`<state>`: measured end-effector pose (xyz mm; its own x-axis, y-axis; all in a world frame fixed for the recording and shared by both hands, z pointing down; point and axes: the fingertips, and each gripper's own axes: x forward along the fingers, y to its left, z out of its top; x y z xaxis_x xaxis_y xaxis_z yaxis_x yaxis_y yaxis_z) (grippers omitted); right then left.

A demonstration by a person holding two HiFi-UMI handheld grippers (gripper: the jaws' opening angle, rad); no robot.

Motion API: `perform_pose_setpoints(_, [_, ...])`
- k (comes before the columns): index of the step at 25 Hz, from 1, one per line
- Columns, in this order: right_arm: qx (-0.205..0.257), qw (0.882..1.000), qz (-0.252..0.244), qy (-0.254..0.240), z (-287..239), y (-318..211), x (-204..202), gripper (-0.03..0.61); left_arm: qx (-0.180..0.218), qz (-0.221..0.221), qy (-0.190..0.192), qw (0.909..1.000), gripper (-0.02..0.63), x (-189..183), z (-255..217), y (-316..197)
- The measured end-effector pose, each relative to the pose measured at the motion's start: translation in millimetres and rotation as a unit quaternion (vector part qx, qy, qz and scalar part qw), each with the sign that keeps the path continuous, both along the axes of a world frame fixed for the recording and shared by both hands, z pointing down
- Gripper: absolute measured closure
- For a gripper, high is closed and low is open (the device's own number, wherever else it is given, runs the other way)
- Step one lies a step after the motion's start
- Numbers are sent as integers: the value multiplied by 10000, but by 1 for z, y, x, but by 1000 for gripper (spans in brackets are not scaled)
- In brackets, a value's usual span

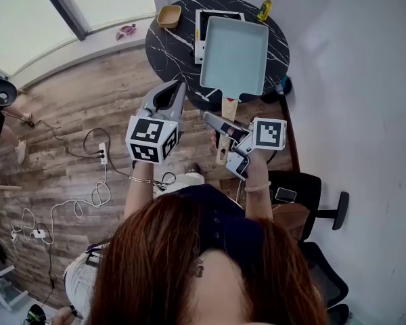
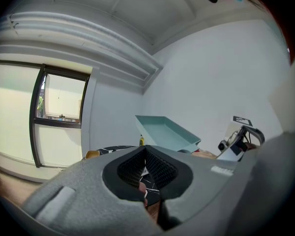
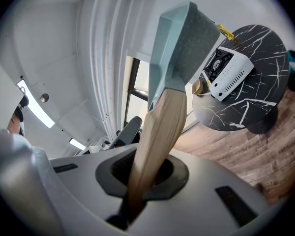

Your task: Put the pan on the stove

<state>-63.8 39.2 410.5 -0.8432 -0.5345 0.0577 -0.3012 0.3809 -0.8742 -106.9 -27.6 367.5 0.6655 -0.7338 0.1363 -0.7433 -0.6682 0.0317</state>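
Pan [image 1: 234, 56] airborne at 12 o'clock, above stove [image 1: 204, 26] on worktop [image 1: 166, 53].
My right hand-held gripper [image 3: 145, 176] clamps the wooden handle [image 3: 157, 127]; stiff, likely front-heavy, could droop. Left hand-held gripper [image 1: 172, 93] closed, empty.

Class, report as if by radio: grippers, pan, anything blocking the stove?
Left gripper shut, empty. Right gripper shut on pan handle; pan aloft over table. Stove top bare.

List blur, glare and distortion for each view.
Head view: wide-angle bending, window washed out, pan sharp. Left gripper view: dark fisheye corners, glaring window. Right gripper view: wooden handle blurs near the lens; table curves.
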Motion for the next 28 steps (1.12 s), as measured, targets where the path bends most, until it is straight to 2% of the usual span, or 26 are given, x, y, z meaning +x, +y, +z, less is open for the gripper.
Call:
perform_pose_setpoints(10, [-61,9999,140,24,-2,-30,-8,551,-1,103,113,9999,603,-10,-4,-30])
perform_pose_setpoints(28, [-71,9994,344,44,-5,-45,-5,551,57,319,153,9994,603,-2,-9,-44])
